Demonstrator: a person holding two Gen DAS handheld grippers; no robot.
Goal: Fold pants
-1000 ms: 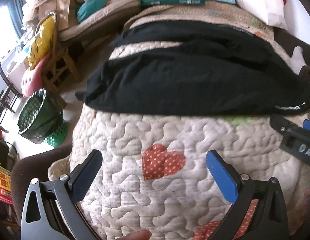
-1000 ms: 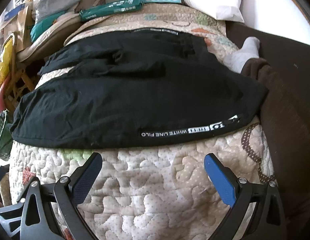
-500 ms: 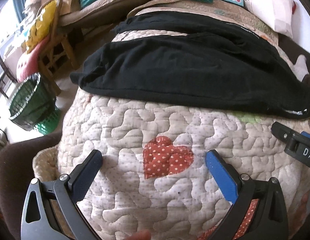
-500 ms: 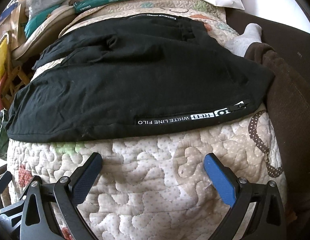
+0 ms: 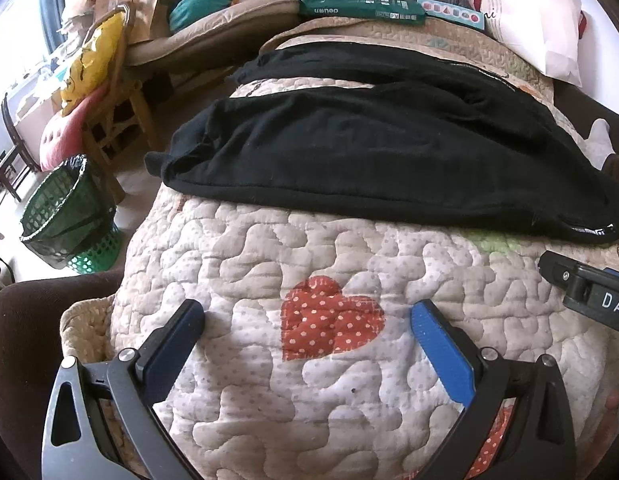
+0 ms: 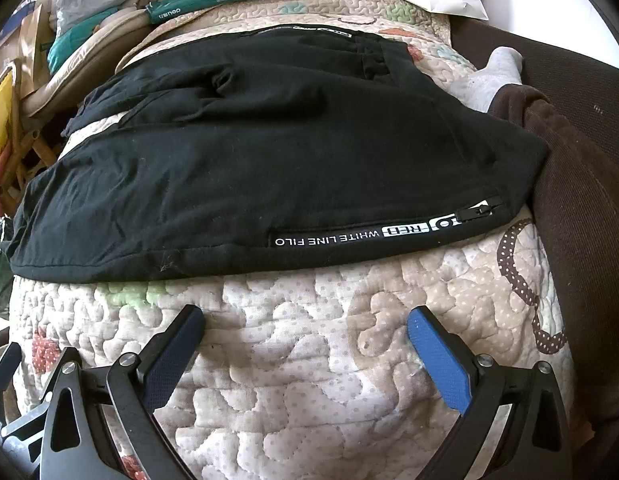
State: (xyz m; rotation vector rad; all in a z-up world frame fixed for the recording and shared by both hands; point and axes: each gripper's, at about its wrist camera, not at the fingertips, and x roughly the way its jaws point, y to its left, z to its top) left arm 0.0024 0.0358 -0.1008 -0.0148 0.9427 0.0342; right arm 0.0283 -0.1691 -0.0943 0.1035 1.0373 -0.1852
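1. Black pants spread long across the far half of the quilt, both legs showing side by side.
2. No fold made yet, by the look of it; all folding left.
3. Left gripper and right gripper wide open, holding nothing, over the quilt's near edge.

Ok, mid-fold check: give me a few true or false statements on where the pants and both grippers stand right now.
1. The black pants lie on the quilt. True.
2. The left gripper is clamped on the pants. False: it is open over the red heart patch.
3. The right gripper is open, short of the pants. True.
4. The pants lie in the green basket. False: that stands on the floor.
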